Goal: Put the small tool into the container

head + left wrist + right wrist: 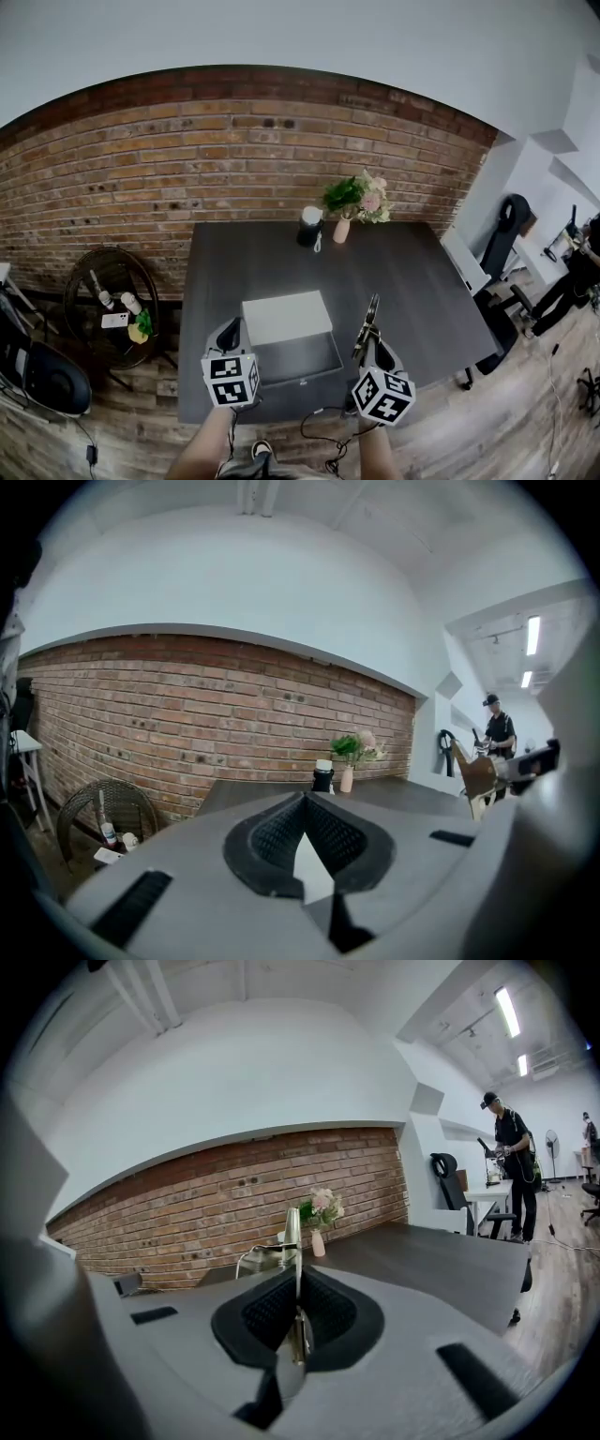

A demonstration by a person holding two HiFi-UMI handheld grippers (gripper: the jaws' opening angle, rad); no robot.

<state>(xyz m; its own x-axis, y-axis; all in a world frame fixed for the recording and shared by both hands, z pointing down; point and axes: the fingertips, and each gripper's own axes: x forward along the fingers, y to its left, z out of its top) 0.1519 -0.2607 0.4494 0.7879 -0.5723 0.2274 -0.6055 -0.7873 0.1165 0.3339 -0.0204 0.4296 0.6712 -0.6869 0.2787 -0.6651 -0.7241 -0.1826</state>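
A pale box (286, 317) with its white lid raised sits on the near middle of the dark table (403, 281); its grey inside (300, 358) faces me. My right gripper (368, 345) hovers just right of the box, shut on a slim metal tool (371, 317) that sticks up past its tips. In the right gripper view the tool (292, 1232) stands between the closed pads of the right gripper (296, 1283), with the box (261, 1258) beyond. My left gripper (229, 336) is at the box's left side. In its own view the left gripper (305, 799) has its tips together, with nothing held.
At the table's far edge stand a vase of flowers (356, 202) and a black-and-white cylinder (310, 227), with a brick wall behind. A wicker basket stand (111, 300) with bottles and a dark chair (37, 373) are left of the table. A person (577, 272) stands far right.
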